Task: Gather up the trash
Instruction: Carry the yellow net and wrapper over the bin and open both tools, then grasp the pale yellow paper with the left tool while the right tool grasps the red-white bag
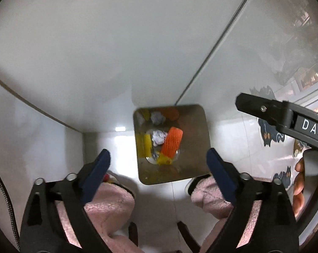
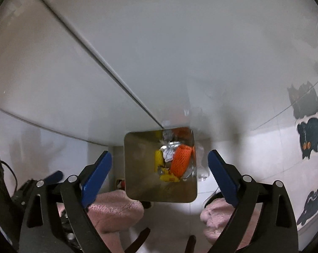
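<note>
I looked down over a white glossy table (image 1: 74, 52) whose near edge curved across both views, with a dark seam (image 1: 218, 44) running diagonally through it toward the square shiny metal bin (image 1: 192, 139) on the pale tiled floor (image 1: 121, 135) below. The bin stood just past the table's edge, its far rim tucked under that edge, its near rim between my two pink fuzzy slippers (image 1: 108, 208). Bare floor lay open to the left of the bin; to its right, black cat stickers (image 2: 310, 137) dotted the tiles.

Inside the bin, against its far-left wall, sat the orange foam net sleeve (image 1: 172, 141), touching a crumpled grey-white paper ball (image 1: 159, 138) on its left, with yellow wrapper scraps (image 1: 146, 145) beyond and below; the bin's shiny walls mirrored them.

My left gripper (image 1: 158, 160) hung spread wide above the bin's near half, blue pads (image 1: 219, 168) apart, holding nothing. My right gripper (image 2: 160, 160) was likewise spread wide and bare over the bin (image 2: 138, 168), and from the left view it (image 1: 270, 113) reached in from the bin's right, well clear of the rim.
</note>
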`<state>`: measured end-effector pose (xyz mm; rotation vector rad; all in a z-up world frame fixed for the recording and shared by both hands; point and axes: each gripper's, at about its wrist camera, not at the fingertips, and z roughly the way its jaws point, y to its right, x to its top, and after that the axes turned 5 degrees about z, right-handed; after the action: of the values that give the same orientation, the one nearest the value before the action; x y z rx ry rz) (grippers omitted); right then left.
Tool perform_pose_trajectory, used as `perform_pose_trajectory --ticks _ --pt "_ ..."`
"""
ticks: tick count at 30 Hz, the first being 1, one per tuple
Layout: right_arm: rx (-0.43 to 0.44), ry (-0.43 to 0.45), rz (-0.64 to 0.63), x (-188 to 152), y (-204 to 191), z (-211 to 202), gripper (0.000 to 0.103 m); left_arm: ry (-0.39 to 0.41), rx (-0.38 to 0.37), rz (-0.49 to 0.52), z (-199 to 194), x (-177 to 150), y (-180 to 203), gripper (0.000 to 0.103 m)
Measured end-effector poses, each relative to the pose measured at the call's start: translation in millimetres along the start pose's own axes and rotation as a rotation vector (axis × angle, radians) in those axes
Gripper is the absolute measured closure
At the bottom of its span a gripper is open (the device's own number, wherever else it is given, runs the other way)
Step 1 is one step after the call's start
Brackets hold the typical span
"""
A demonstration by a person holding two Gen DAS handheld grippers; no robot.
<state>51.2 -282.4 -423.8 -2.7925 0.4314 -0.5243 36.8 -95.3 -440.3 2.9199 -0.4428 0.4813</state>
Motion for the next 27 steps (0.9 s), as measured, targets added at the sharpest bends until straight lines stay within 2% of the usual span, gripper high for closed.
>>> perform_pose_trajectory --ticks 4,9,13,18,23,27 --pt "0.002 0.069 -0.020 1 -8 -41 0.004 0.065 0.026 0.022 -44 -2 3 0.009" --pt "0.021 0.132 -0.047 -1 -24 -89 0.004 0.141 0.065 0.040 -95 2 6 0.008" --pt "0.028 0.230 -0.088 5 -39 -145 0.004 0.215 0.089 0.051 -145 11 4 0.008" --pt "0.058 0.320 -0.123 21 -57 -199 0.004 0.290 0.075 0.017 -199 28 -8 0.008" --pt "0.061 0.374 -0.145 46 -70 -233 0.004 0.360 0.098 -0.004 -235 54 -18 0.008" --pt "0.074 0.389 -0.146 72 -78 -239 0.004 0.391 0.105 -0.025 -252 78 -25 0.008"
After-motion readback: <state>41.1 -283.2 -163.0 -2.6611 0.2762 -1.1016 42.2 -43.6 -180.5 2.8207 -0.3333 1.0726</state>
